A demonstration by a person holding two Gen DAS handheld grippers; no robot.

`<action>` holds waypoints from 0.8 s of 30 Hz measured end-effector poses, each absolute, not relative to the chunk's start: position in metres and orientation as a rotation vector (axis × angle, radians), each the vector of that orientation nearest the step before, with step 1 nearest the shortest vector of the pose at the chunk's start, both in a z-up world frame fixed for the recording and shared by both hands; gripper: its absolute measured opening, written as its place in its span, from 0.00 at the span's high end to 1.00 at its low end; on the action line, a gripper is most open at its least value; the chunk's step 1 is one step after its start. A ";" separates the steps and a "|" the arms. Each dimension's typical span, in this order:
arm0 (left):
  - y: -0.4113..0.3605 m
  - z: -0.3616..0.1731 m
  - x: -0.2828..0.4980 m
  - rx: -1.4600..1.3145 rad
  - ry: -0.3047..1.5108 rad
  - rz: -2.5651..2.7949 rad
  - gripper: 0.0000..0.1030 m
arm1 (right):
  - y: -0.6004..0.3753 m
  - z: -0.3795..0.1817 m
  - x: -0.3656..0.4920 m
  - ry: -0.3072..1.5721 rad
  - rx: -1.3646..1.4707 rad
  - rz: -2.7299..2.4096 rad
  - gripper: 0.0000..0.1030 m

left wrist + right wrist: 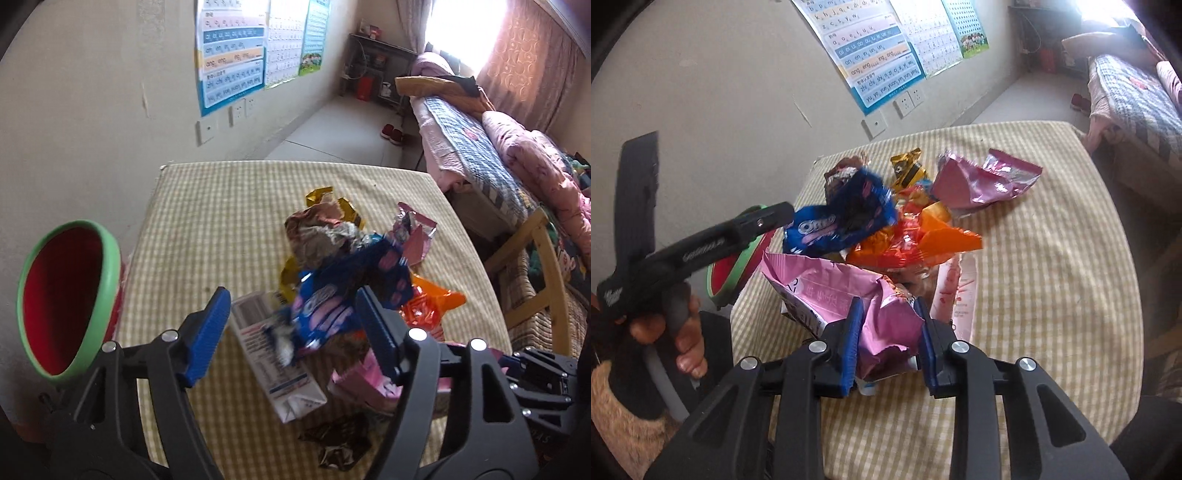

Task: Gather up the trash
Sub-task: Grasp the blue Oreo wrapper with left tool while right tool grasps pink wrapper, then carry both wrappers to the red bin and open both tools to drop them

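Centrally on the checked-cloth table (1052, 258) lies a heap of crinkled foil snack wrappers. Right gripper (890, 332): pressed onto the crumpled pink foil bag (849, 299) at the near edge. Left gripper (291, 321): spread around the blue cookie wrapper (332, 299), apparently not yet pinching. Such film is judged light, soft and slippery; a bunched fold should hold best. Red, green-rimmed bin (62, 302): far left.
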State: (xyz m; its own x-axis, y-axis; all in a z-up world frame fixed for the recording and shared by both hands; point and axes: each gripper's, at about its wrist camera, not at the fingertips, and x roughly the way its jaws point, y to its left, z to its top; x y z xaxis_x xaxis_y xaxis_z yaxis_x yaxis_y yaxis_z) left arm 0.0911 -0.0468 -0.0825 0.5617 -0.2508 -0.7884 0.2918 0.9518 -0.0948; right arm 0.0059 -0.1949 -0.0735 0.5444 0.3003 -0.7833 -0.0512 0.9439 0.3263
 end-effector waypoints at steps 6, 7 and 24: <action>-0.060 -0.110 0.108 0.129 1.013 -0.337 0.37 | -0.221 -0.066 -0.005 0.924 0.310 0.131 0.74; -0.060 -0.117 0.109 0.131 1.036 -0.331 0.39 | -0.224 -0.066 -0.007 0.915 0.317 0.118 0.74; -0.017 -0.092 0.084 -0.024 0.946 -0.285 0.98 | -0.223 -0.034 -0.005 0.799 0.344 0.111 0.74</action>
State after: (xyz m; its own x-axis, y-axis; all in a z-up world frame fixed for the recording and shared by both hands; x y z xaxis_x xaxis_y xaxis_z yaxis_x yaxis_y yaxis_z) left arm 0.0843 -0.0173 -0.0924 0.5504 -0.2512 -0.7963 0.2300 0.9624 -0.1446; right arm -0.0051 -0.2233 -0.0337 0.6950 0.2258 -0.6827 0.0316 0.9389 0.3427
